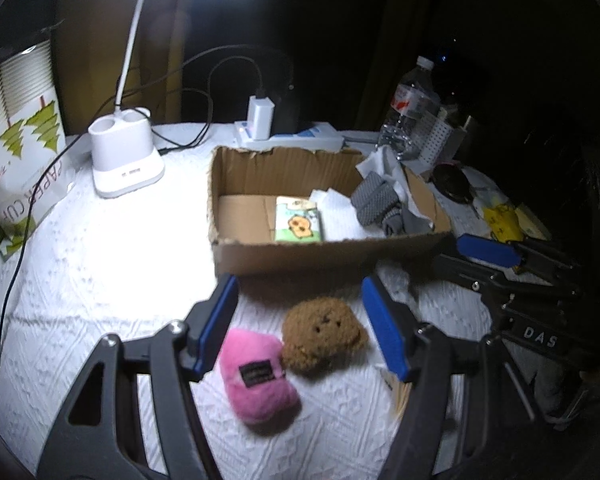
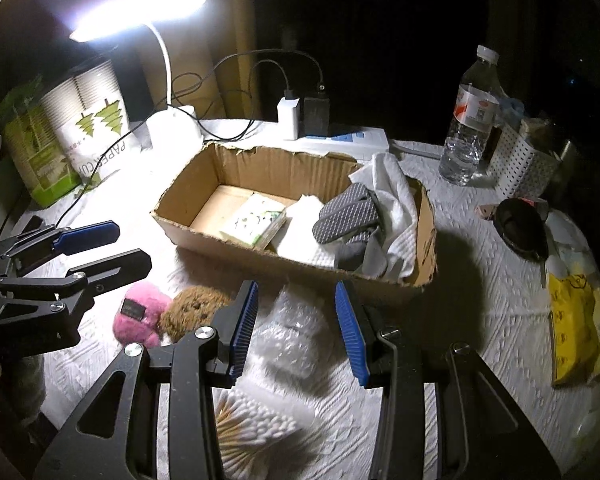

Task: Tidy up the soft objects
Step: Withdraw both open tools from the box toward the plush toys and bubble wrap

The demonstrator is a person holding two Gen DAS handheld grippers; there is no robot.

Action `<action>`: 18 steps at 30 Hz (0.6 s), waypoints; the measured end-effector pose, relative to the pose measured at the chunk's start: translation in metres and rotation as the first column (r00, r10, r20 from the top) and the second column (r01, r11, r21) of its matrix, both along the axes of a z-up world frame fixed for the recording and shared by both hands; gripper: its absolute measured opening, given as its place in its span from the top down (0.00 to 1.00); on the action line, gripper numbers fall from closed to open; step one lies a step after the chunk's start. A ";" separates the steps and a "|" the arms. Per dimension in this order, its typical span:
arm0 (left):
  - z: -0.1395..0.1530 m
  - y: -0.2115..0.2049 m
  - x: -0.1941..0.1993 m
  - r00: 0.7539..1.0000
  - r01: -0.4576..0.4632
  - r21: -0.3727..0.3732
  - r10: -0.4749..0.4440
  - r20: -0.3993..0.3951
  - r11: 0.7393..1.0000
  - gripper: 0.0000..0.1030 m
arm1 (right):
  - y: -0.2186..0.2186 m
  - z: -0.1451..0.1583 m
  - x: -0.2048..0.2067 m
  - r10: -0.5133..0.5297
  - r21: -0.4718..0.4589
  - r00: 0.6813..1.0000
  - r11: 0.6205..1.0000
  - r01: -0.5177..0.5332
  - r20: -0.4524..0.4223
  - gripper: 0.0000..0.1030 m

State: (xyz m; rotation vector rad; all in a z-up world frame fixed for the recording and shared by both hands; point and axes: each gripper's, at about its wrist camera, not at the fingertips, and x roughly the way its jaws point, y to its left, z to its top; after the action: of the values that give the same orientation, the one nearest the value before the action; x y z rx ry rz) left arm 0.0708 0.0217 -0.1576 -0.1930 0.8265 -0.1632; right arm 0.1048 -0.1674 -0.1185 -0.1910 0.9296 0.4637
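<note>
Between the spread blue-padded fingers of the left gripper (image 1: 300,328), on the white embossed tablecloth (image 1: 100,280), lie a fuzzy pink plush toy (image 1: 258,376) and a curly brown plush toy (image 1: 322,334), touching each other; neither pad touches them. The pink toy's dark label is too blurred to read. The right gripper (image 2: 296,328) also stands apart and empty, above a clear bubble-wrap packet (image 2: 296,332) that is hard to make out against the cloth. A bundle of cotton swabs (image 2: 256,428) lies under its left finger, partly hidden.

Behind the toys sits a torn brown cardboard box (image 1: 320,254), holding a cartoon-printed tissue pack (image 1: 299,224), white paper towels (image 2: 396,200) and rolled grey knit socks (image 2: 350,216). The lit white desk lamp (image 1: 126,156) near the far left corner washes out the cloth around it. Beyond the far edge the room is dark.
</note>
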 end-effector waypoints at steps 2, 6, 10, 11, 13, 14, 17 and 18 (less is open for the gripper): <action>-0.004 0.001 -0.005 1.000 -0.001 -0.001 0.001 -0.006 1.000 0.36 | -0.001 -0.001 -0.005 -0.001 0.000 1.000 1.000 0.001 -0.003 0.59; -0.012 0.003 -0.013 1.000 -0.004 0.006 0.004 -0.023 1.000 0.36 | -0.002 -0.008 -0.012 -0.006 0.006 1.000 1.000 0.006 -0.015 0.58; -0.021 0.007 -0.019 0.999 -0.011 0.011 0.012 -0.042 1.000 0.36 | -0.003 -0.019 -0.017 -0.009 0.013 0.999 1.000 0.010 -0.036 0.58; -0.023 0.008 -0.019 0.999 -0.012 0.013 0.013 -0.046 1.000 0.36 | -0.003 -0.022 -0.018 -0.010 0.015 0.999 1.000 0.010 -0.041 0.58; -0.027 0.007 -0.021 0.998 -0.014 0.017 0.015 -0.054 1.000 0.36 | -0.003 -0.028 -0.019 -0.009 0.016 0.999 1.000 0.010 -0.053 0.58; -0.029 0.007 -0.020 0.998 -0.015 0.019 0.016 -0.059 1.000 0.36 | -0.003 -0.030 -0.019 -0.010 0.018 0.998 1.000 0.011 -0.057 0.58; -0.033 0.003 -0.019 0.997 -0.011 0.025 0.013 -0.071 1.000 0.36 | -0.005 -0.038 -0.017 -0.013 0.025 0.997 1.000 0.015 -0.074 0.58; -0.034 0.002 -0.018 0.997 -0.009 0.027 0.011 -0.074 1.000 0.36 | -0.006 -0.039 -0.017 -0.013 0.026 0.997 1.000 0.016 -0.079 0.58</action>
State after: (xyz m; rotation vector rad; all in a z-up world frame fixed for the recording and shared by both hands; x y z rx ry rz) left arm 0.0530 0.0235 -0.1918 -0.1794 0.9009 -0.1360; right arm 0.0879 -0.1734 -0.1580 -0.1422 1.0004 0.4729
